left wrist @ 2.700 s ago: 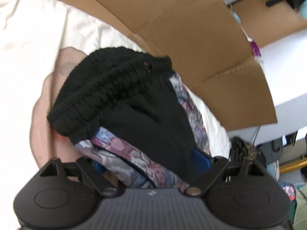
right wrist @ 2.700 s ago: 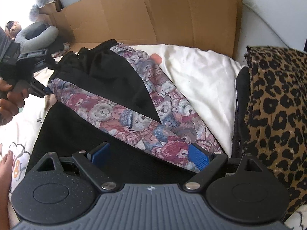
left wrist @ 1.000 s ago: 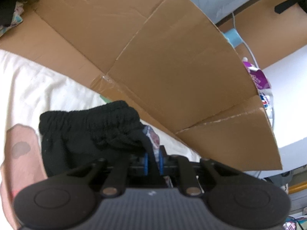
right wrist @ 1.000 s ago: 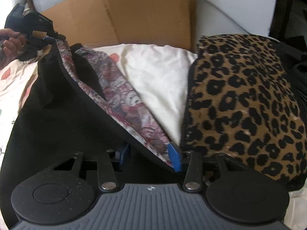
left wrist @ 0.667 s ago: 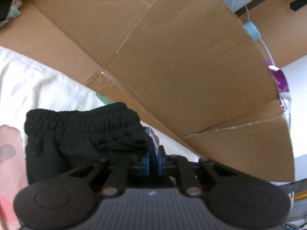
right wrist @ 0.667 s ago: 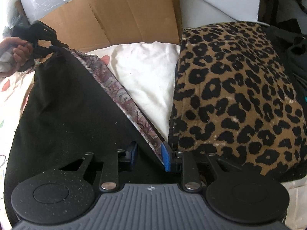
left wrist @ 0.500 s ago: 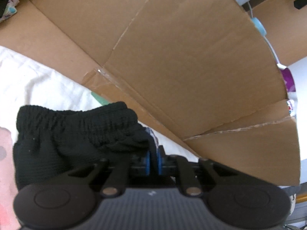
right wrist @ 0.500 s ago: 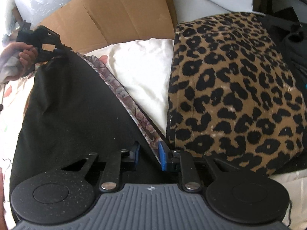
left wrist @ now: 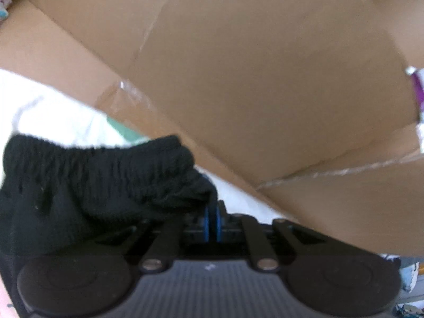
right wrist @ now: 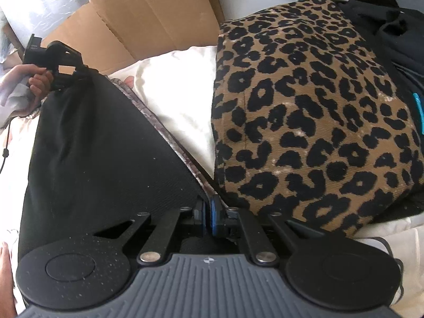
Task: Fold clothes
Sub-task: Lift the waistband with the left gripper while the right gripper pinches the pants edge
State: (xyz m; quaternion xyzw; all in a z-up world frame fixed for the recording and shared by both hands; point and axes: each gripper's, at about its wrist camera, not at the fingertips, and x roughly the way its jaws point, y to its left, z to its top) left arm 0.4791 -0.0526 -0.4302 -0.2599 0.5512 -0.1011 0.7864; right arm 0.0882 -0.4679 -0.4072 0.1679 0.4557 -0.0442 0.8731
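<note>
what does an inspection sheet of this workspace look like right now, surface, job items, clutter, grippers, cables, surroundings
surface: white bedding, soft and creased
job's things: black garment with patterned lining, stretched between both grippers; gathered waistband at the left end
clutter: leopard-print garment beside the black one, dark clothing behind it
grippers: left gripper shut on the waistband; right gripper jaws closing on the garment's edge
cables: thin black cord hanging near the person's hand
surroundings: flattened cardboard standing behind the bedding
</note>
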